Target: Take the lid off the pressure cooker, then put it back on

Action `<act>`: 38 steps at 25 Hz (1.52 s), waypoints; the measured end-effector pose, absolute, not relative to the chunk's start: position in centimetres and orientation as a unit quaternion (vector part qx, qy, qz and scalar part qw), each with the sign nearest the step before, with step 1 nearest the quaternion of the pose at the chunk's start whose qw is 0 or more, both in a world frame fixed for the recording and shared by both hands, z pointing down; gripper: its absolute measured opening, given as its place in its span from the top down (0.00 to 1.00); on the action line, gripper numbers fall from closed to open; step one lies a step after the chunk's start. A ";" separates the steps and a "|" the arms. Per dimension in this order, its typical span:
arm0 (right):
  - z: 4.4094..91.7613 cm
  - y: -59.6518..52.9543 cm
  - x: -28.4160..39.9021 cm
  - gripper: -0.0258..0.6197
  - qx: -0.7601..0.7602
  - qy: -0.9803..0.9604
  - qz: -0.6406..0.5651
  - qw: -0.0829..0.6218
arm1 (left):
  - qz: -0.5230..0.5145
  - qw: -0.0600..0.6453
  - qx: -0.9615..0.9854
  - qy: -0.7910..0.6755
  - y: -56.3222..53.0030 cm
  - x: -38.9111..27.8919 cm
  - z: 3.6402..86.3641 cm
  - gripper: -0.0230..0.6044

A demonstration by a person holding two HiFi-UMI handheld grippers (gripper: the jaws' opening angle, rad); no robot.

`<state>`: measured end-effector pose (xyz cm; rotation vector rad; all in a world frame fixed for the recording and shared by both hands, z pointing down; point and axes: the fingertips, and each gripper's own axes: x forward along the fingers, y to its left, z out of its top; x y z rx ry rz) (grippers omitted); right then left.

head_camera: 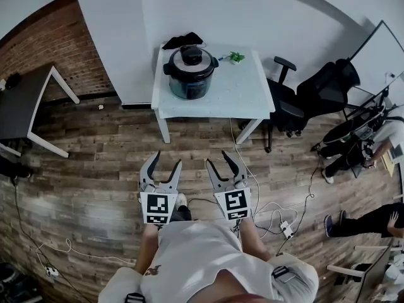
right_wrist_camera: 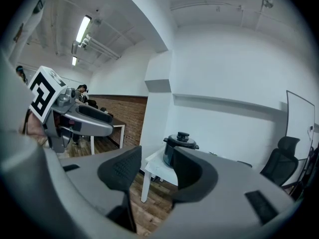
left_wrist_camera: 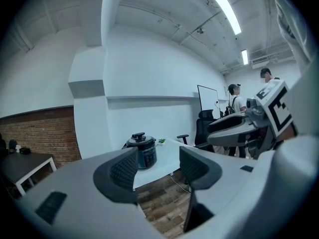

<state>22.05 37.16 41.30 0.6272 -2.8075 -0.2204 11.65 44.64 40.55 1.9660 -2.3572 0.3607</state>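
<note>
Head view puts the pressure cooker point(head_camera: 189, 74) at about twelve o'clock from me, well apart from both grippers, standing toward the ten o'clock corner of the white table point(head_camera: 243, 96). Its lid point(head_camera: 191, 57) sits on the pot with the black knob up, so I judge nothing of the task is done: the walk up, the lift-off and the refit are all left. My left gripper point(head_camera: 168, 160) and right gripper point(head_camera: 218, 158) hang side by side over the wooden floor point(head_camera: 95, 169), each pointing toward twelve o'clock. In both gripper views the jaws stand wide apart with nothing between the pads; only the far cooker shows through the gap. With the lid on, I cannot tell what the pot holds, if anything. On the table a small green plant point(head_camera: 236, 57) stands at about two o'clock from the cooker, and a dark bundle point(head_camera: 183, 40) lies just behind it at twelve o'clock.
</note>
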 end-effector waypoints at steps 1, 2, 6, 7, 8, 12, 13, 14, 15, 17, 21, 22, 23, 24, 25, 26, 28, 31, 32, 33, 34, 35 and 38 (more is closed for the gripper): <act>41.3 36.6 21.3 0.65 0.217 -0.965 -0.076 0.129 | 0.118 0.025 0.638 -0.761 44.1 10.9 40.6 0.56; 41.4 36.2 20.6 0.65 0.219 -0.964 -0.077 0.130 | 0.118 0.024 0.639 -0.759 43.5 10.1 40.6 0.56; 41.5 34.2 17.8 0.65 0.226 -0.962 -0.075 0.135 | 0.118 0.024 0.647 -0.753 41.2 7.3 40.7 0.56; 41.6 33.8 17.2 0.65 0.228 -0.961 -0.075 0.136 | 0.119 0.024 0.650 -0.750 40.7 6.7 40.7 0.56; 41.7 33.4 16.6 0.65 0.231 -0.960 -0.074 0.138 | 0.119 0.024 0.653 -0.748 40.2 6.1 40.7 0.56; 41.8 32.2 14.7 0.65 0.242 -0.957 -0.076 0.141 | 0.114 0.022 0.663 -0.740 38.8 4.1 40.8 0.56; 41.8 31.9 14.3 0.65 0.246 -0.956 -0.076 0.140 | 0.114 0.021 0.665 -0.738 38.5 3.6 40.8 0.56; 41.8 31.7 13.9 0.65 0.250 -0.955 -0.076 0.140 | 0.116 0.018 0.667 -0.736 38.1 3.1 40.8 0.56; 41.8 31.4 13.7 0.65 0.254 -0.954 -0.075 0.141 | 0.118 0.015 0.669 -0.733 37.8 2.8 40.7 0.56; 41.8 30.9 13.3 0.65 0.259 -0.952 -0.074 0.142 | 0.120 0.009 0.673 -0.730 37.1 2.1 40.6 0.56; 41.9 30.4 12.4 0.65 0.263 -0.951 -0.076 0.144 | 0.116 0.006 0.675 -0.728 36.4 1.2 40.4 0.56; 41.9 30.2 12.1 0.65 0.264 -0.951 -0.076 0.144 | 0.114 0.007 0.676 -0.728 36.1 1.0 40.4 0.56; 41.9 30.0 11.9 0.65 0.264 -0.951 -0.077 0.143 | 0.112 0.007 0.677 -0.727 35.9 0.9 40.5 0.56; 41.8 29.8 11.6 0.65 0.264 -0.950 -0.078 0.144 | 0.111 0.007 0.678 -0.727 35.7 0.7 40.5 0.56; 41.8 29.6 11.4 0.65 0.265 -0.950 -0.079 0.144 | 0.110 0.007 0.679 -0.726 35.5 0.6 40.5 0.56; 41.8 29.4 11.1 0.65 0.265 -0.950 -0.080 0.144 | 0.109 0.007 0.679 -0.726 35.3 0.4 40.5 0.56; 41.7 28.9 10.5 0.65 0.265 -0.950 -0.082 0.144 | 0.106 0.005 0.679 -0.727 34.8 -0.2 40.4 0.56; 41.9 28.2 9.5 0.65 0.264 -0.950 -0.084 0.144 | 0.102 0.005 0.677 -0.729 34.2 -1.1 40.5 0.56; 41.8 28.0 9.2 0.65 0.263 -0.950 -0.085 0.143 | 0.101 0.005 0.676 -0.730 34.0 -1.5 40.5 0.56; 41.8 27.8 8.8 0.65 0.261 -0.951 -0.086 0.143 | 0.100 0.005 0.674 -0.732 33.7 -1.9 40.4 0.56; 41.6 27.5 8.4 0.65 0.260 -0.951 -0.087 0.141 | 0.100 0.004 0.673 -0.733 33.5 -2.3 40.4 0.56; 41.5 27.1 8.0 0.65 0.259 -0.952 -0.088 0.140 | 0.100 0.003 0.672 -0.734 33.1 -2.6 40.3 0.56; 41.3 25.6 6.9 0.65 0.256 -0.953 -0.090 0.136 | 0.100 0.002 0.669 -0.736 31.8 -3.6 40.2 0.56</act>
